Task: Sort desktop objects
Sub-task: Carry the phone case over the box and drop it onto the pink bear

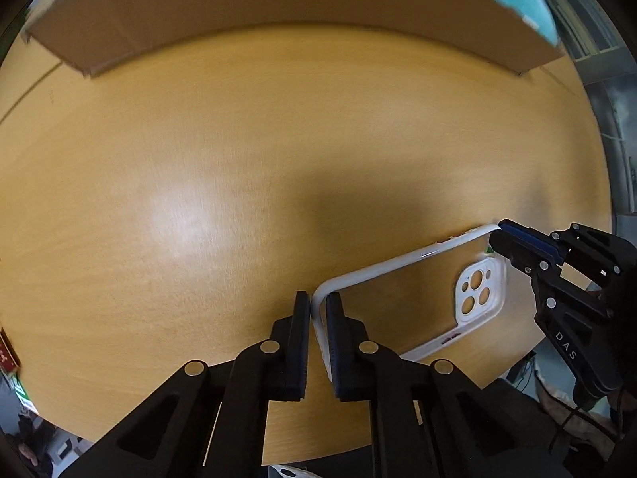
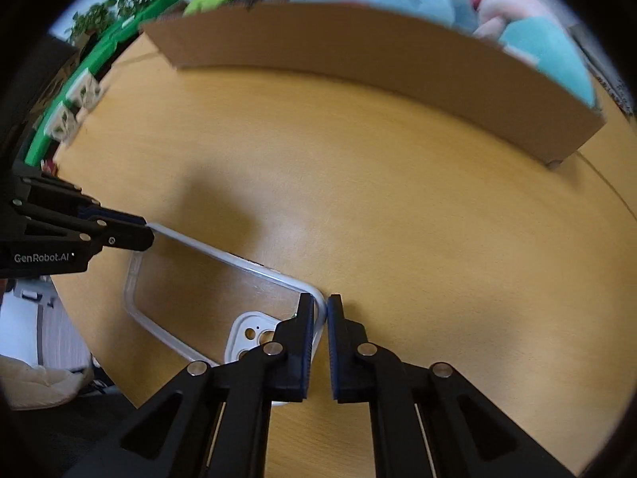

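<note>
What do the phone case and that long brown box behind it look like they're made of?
Phone case: looks like clear plastic with a white, possibly rubbery rim and camera surround; the table's wood tone shows straight through its glossy back. Box: looks like matte brown cardboard, with a thin, raw-cut wall edge.

Two maker's marks, both on gripper bodies

"GenRobot.AI" in white letters along the black side of the left tongs (image 2: 149, 233), seen at the left edge of the right wrist view. "DAS" in pale letters, running lengthwise on the black arm of the right tongs (image 1: 497, 235), seen at the right edge of the left wrist view. Red label at the far left edge of the left wrist view: too cut off and blurred to read.
</note>
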Available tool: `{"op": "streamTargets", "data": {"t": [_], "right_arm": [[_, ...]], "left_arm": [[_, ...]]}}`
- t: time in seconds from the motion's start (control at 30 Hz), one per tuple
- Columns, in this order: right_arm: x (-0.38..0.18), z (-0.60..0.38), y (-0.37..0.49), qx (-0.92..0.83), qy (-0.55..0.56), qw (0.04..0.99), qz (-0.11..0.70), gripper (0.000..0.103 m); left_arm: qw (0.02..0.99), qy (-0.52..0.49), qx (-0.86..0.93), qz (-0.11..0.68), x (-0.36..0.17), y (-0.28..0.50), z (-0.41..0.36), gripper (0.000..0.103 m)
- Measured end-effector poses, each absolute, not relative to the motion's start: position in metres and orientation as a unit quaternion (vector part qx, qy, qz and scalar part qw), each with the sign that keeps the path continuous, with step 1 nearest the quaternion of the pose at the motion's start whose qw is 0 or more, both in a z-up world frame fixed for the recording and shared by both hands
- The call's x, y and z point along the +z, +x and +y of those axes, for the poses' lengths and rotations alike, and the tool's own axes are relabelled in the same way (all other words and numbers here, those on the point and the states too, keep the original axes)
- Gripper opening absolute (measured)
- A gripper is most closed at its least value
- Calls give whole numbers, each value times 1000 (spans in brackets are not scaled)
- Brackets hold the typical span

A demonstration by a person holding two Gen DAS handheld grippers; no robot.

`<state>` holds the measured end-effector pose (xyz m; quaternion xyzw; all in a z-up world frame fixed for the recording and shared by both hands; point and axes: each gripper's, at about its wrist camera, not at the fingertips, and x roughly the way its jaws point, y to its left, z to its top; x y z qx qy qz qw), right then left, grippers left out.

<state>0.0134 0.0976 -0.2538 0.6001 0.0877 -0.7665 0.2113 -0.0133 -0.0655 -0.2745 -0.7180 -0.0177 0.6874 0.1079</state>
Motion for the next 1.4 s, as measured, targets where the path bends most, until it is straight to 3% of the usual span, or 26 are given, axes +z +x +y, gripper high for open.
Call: {"op": "streamTargets", "data": {"t": [0.37, 0.57, 0.7, 0.9, 1.17, 1.2, 1.23, 1.27, 1.3, 1.4], "right_arm": [[-109, 100, -101, -870, 451, 185, 79, 6], [-68, 94, -199, -896, 404, 160, 92, 6], [-83, 92, -270, -886, 433, 144, 82, 6], [-144, 89, -340, -849, 505, 129, 88, 6], [-173, 92, -344, -836, 529, 120, 87, 11], [-170, 92, -344, -837, 528, 118, 84, 27], [-166, 93, -344, -838, 527, 118, 81, 59], [-160, 96, -341, -841, 522, 120, 75, 75], [-153, 99, -337, -845, 515, 123, 67, 83], [-125, 111, -318, -864, 489, 106, 62, 83]], "left_arm": [[128, -570, 812, -7, -107, -117, -79, 8], [128, -511, 850, 23, -61, -227, -97, 8], [134, -515, 846, 22, -66, -299, -103, 8], [132, -574, 807, 36, -140, -375, -99, 8], [126, -603, 788, 29, -174, -375, -102, 9], [122, -601, 789, 23, -170, -372, -104, 12], [116, -596, 794, 18, -163, -368, -108, 14], [109, -591, 799, 13, -156, -364, -111, 27], [103, -584, 805, 8, -148, -360, -115, 48], [75, -547, 833, -12, -110, -334, -130, 91]]}}
